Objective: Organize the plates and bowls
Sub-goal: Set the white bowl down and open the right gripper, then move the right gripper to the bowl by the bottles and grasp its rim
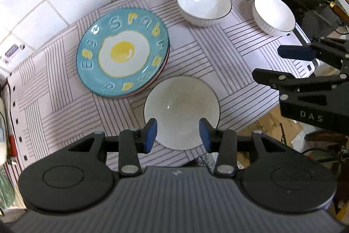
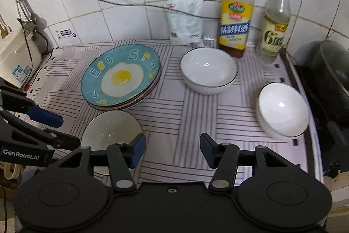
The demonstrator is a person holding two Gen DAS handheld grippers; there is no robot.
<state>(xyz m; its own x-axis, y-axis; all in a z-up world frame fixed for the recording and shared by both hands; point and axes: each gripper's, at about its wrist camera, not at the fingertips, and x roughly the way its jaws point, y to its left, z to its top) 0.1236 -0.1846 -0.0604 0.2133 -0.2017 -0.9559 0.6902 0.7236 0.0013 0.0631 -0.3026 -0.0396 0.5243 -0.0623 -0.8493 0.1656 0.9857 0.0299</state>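
Nearest to your left claw is the cream bowl, which sits at the front edge of the tabletop. Your claw is wide open and holds nothing; its two blue pads stand over the near part of this bowl, one at each side, and I cannot tell if they touch the rim. Just behind the bowl, to the left, you see the blue egg plate. It lies on top of a small stack of other plates, and the bowl's rim is very close to the stack.

Your right claw is also wide open and empty. It hovers over the striped cloth between the cream bowl at its left and a white bowl at its right. This white bowl sits near the right edge of the cloth, close to the dark stove. A second white bowl sits farther back, beside the plate stack and just in front of the yellow-label bottle. A clear bottle with a yellow cap stands to the right of it, and a white packet leans against the tiled wall.
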